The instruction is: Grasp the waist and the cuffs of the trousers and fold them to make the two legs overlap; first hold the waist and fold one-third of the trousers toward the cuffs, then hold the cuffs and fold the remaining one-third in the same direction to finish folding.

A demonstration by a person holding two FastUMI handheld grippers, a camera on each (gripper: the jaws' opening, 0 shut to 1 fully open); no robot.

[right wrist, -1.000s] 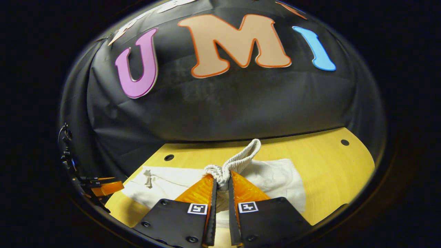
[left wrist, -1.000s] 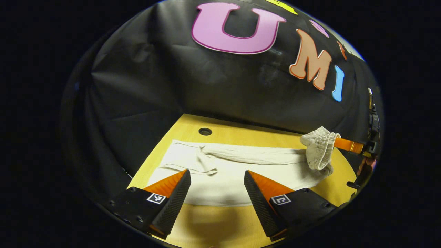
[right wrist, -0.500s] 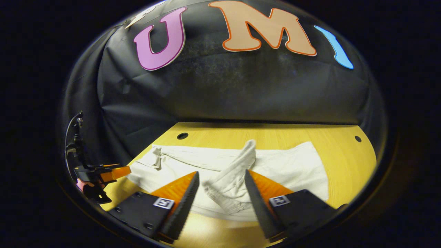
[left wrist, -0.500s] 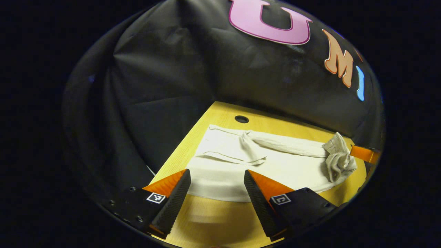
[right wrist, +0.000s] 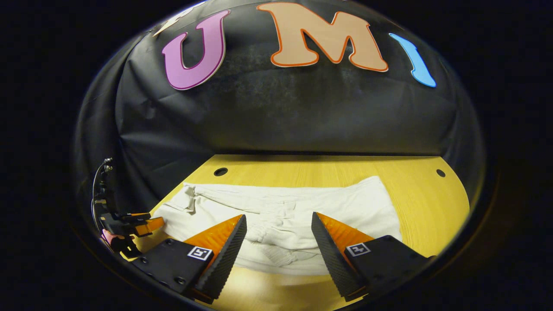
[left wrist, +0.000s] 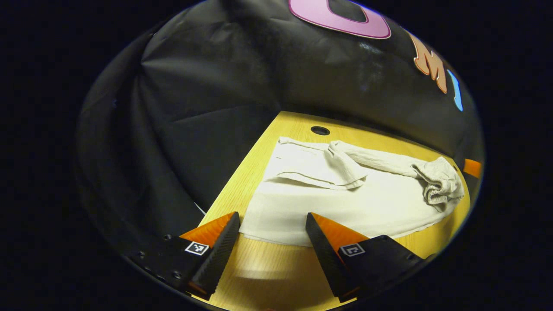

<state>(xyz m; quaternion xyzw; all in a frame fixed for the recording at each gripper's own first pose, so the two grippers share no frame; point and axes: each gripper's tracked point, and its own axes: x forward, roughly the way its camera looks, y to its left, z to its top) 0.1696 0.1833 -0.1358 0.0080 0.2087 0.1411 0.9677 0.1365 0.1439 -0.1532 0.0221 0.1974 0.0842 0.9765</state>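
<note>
Cream trousers [left wrist: 345, 198] lie spread on the yellow wooden table [left wrist: 259, 172]. In the left gripper view their ribbed cuff [left wrist: 438, 183] sits bunched at the right, and a flap of cloth lies folded over near the far end. My left gripper [left wrist: 272, 224] stands open just off the trousers' near edge, holding nothing. In the right gripper view the trousers [right wrist: 285, 211] lie across the table, with the rumpled cuff between and beyond my fingers. My right gripper [right wrist: 278, 226] is open above it. The left gripper [right wrist: 138, 222] shows far off at the left, held by a hand.
The table [right wrist: 423, 203] has round holes near its back corners [right wrist: 220, 171] [right wrist: 440, 172] [left wrist: 319, 130]. Black cloth walls close in behind and to the left. Bare wood lies to the right of the trousers in the right gripper view.
My right gripper opened and let the cuff drop onto the trousers, then drew back a little. My left gripper swung left and stayed open near the trousers' edge.
</note>
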